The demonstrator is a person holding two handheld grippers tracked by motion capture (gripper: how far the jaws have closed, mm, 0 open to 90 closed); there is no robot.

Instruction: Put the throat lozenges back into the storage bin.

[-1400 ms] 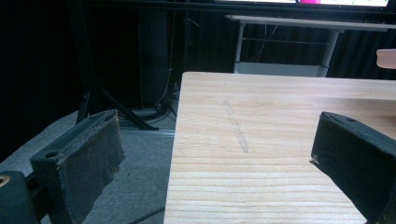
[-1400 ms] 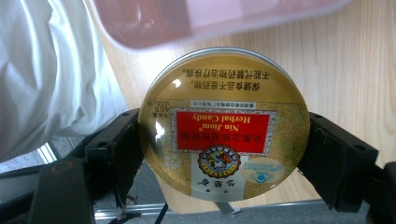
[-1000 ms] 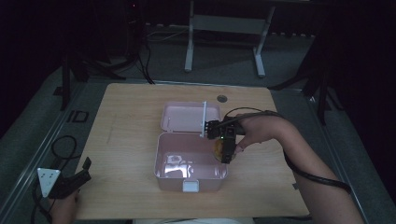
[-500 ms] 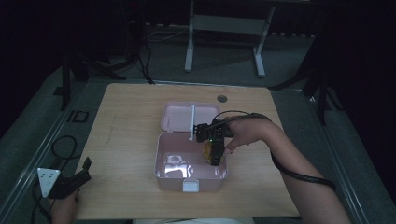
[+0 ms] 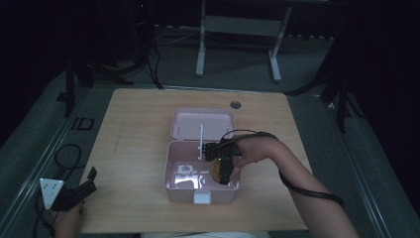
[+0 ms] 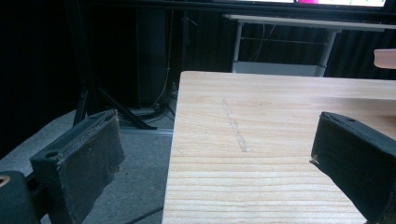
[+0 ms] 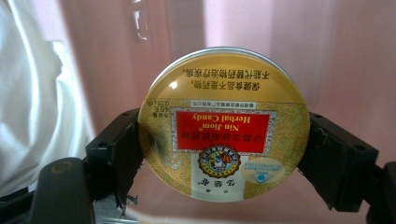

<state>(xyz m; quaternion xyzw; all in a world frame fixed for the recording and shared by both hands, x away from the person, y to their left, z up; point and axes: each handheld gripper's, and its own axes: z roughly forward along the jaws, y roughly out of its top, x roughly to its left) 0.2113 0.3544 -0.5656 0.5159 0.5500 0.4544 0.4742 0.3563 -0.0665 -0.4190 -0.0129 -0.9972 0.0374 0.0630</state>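
Item: round candy tin (image 7: 224, 123), which my right claw (image 5: 224, 171) is clamping inside the pink box (image 5: 171, 171); white packet (image 7: 28, 102) crowding one side. Left claw (image 5: 74, 194) is gaping idle.

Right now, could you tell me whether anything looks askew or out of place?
Nothing looks damaged or spilled. The candy tin sits squarely between the right gripper jaws over the open pink box; its label reads upside down in the right gripper view. The left gripper is open at the table corner.
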